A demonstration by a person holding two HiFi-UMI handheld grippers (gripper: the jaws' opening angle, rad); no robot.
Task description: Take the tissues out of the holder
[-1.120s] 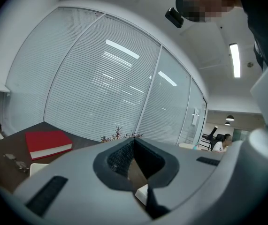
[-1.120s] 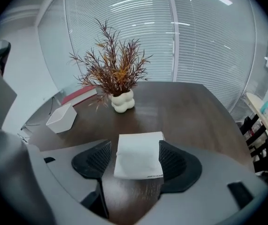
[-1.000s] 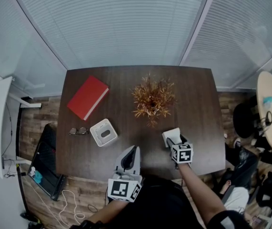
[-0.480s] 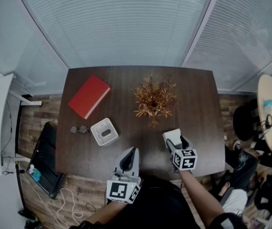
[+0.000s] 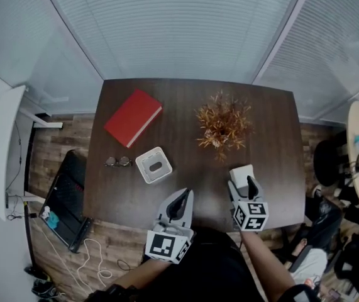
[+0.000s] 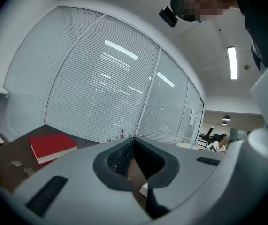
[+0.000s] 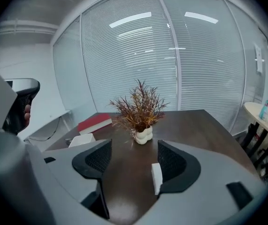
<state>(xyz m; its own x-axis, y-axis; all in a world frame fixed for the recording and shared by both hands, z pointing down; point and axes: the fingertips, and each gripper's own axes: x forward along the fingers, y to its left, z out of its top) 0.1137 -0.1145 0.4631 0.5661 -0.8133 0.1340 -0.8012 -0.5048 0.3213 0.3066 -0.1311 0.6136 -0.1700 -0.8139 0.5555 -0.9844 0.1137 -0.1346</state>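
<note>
Holder (image 5: 154, 165) on dark table (image 5: 185, 115) | blinds (image 5: 166, 30) behind | floor (image 5: 60, 142) probably wood

My right gripper (image 7: 134, 161) has its jaws standing wide apart, with nothing pressed between the dark mesh pads. A white tissue pack (image 7: 156, 178) shows just beside the right jaw's inner face; contact cannot be confirmed. On the dark tabletop (image 7: 195, 125), a dried plant in a white vase (image 7: 141, 134) stands mid-surface. A red book (image 7: 95, 123) lies toward the far left corner, and a white holder (image 7: 81, 139) sits at the left edge.
</note>
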